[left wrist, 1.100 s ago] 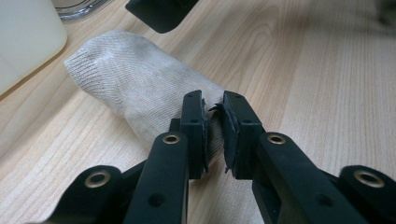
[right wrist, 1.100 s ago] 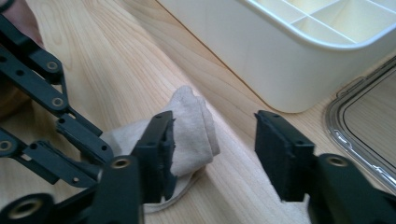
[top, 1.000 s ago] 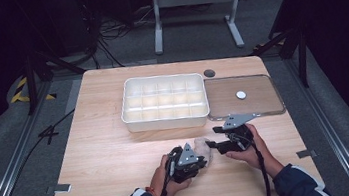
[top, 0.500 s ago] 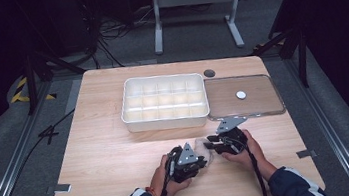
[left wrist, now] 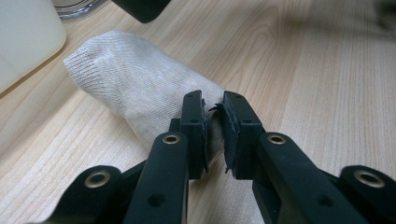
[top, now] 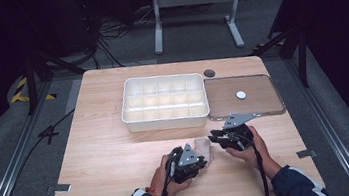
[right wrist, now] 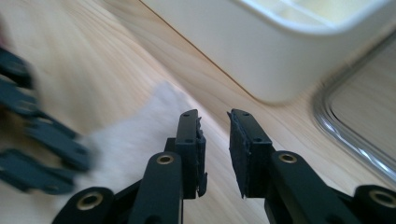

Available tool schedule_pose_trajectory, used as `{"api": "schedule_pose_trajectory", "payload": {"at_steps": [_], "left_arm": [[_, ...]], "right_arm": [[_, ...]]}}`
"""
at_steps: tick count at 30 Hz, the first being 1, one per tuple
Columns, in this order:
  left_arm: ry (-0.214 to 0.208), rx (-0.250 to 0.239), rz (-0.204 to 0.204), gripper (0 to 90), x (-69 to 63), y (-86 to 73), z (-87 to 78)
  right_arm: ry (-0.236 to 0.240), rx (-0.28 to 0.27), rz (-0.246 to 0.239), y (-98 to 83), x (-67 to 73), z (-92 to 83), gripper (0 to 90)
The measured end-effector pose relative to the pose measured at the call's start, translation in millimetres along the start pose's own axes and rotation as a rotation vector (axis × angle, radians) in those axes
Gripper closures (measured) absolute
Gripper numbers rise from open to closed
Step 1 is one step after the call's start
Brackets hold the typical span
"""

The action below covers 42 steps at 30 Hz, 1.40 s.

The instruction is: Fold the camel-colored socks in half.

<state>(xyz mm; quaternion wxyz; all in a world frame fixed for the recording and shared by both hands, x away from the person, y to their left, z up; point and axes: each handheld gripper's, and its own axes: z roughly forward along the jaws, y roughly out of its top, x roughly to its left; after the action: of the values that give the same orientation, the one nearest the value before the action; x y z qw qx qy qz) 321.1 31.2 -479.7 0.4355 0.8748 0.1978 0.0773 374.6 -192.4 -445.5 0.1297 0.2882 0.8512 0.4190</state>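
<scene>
On the left, the left gripper [top: 189,160] sat near the front edge of the table [top: 99,157], about in the middle of that edge. Its jaws were closed on one end of a pale sock [left wrist: 135,84], and a fold of the cloth was pinched between the pads. The sock lay flat on the wood near the front edge, just in front of the white tray [top: 164,102] with many little boxes in it. The tray stood in the middle of the table, nearer the back edge.

To the right, the right gripper [top: 221,137] hung just beside the other end of the sock. Its jaws had just been closing, with a small gap left, and nothing could be seen between the pads. A clear lid [top: 243,97] lay near the right edge, touching the tray's side.

It looked like the step was taking hold of the sock with both grippers, maybe to fold or roll it. The next move would likely need the right gripper to open, slide onto the free end, and pinch the cloth.
</scene>
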Motion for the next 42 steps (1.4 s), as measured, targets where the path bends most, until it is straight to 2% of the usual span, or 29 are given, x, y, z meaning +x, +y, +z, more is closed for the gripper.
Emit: {"api": "schedule_pose_trajectory", "payload": {"at_steps": [2,4,6,7,8,11,13,15,17,21,23,25,26,28,30,32,34,35,37,39,40,41,42], "left_arm": [[-0.001,-0.001,0.001,79.3,0.0,0.0,0.1],[-0.001,-0.003,0.003,79.3,-0.4,0.1,0.3],[-0.001,0.001,0.009,79.3,0.1,0.2,0.2],[0.003,0.004,0.014,79.3,-0.3,0.3,0.0],[0.003,0.004,0.014,79.3,-0.3,0.3,0.0],[0.006,0.001,0.012,79.3,-1.1,0.2,0.3],[0.004,0.007,0.013,79.3,-0.5,0.5,-0.1],[0.008,0.005,0.015,79.3,-1.0,0.3,0.0],[0.014,0.012,0.019,79.3,-1.4,0.3,-0.5],[0.007,0.000,0.009,79.3,-1.3,0.3,0.3],[0.007,0.000,0.010,79.3,-1.3,0.3,0.3],[0.011,0.006,0.016,79.3,-1.3,0.3,-0.1],[0.011,0.008,0.015,79.3,-1.6,0.2,-0.2],[0.007,-0.004,0.008,79.3,-1.2,0.3,0.5],[0.005,-0.001,-0.002,79.4,-0.7,0.1,0.2],[0.005,0.004,0.002,79.6,-0.3,0.1,0.0],[0.002,0.000,0.000,79.5,0.1,0.2,0.2],[-0.001,0.002,-0.003,79.6,0.6,0.3,0.1],[-0.001,-0.001,-0.007,79.5,0.4,0.2,0.2],[0.001,0.004,-0.003,79.5,0.3,0.3,-0.1],[-0.003,0.000,-0.010,79.5,1.1,0.1,0.1],[-0.003,0.000,-0.010,79.5,1.1,0.1,0.1],[-0.010,-0.007,-0.022,79.5,1.5,0.0,0.4]], "right_arm": [[0.037,-0.002,-0.055,2.9,9.2,2.1,76.6],[0.038,0.051,-0.092,1.9,16.3,10.4,83.8],[0.016,0.094,-0.099,-0.1,16.2,18.2,89.0],[0.008,0.111,-0.087,-1.7,13.9,22.0,89.4],[0.008,0.111,-0.087,-1.7,13.9,22.0,89.4],[-0.033,0.122,-0.064,-4.3,7.7,24.9,89.6],[-0.060,0.148,-0.067,-6.6,4.2,26.5,89.5],[-0.052,0.151,-0.051,-9.1,1.0,26.4,88.9],[-0.045,0.117,-0.038,-7.0,-2.0,20.1,85.2],[0.001,0.031,-0.004,0.0,-1.8,6.1,79.3],[0.009,0.020,-0.037,2.2,3.1,4.4,77.6],[0.047,0.001,-0.069,4.6,10.3,4.2,77.1],[0.047,0.001,-0.069,4.6,10.3,4.2,77.1],[0.078,0.012,-0.096,5.1,17.4,8.4,80.9],[0.075,0.067,-0.135,2.4,21.9,16.7,85.4],[0.063,0.098,-0.120,-0.4,17.2,21.5,86.3],[0.014,0.120,-0.101,-1.8,7.9,21.2,86.7],[-0.002,0.123,-0.072,-3.4,2.1,20.7,86.8],[-0.032,0.132,-0.033,-6.0,-6.6,19.3,85.3],[-0.031,0.118,-0.016,-6.5,-10.3,17.3,83.8],[-0.026,0.064,-0.006,-2.5,-10.4,10.5,68.0],[-0.026,0.064,-0.006,-2.5,-10.4,10.5,68.0],[-0.025,0.041,-0.024,0.4,-7.6,7.9,61.6]]}}
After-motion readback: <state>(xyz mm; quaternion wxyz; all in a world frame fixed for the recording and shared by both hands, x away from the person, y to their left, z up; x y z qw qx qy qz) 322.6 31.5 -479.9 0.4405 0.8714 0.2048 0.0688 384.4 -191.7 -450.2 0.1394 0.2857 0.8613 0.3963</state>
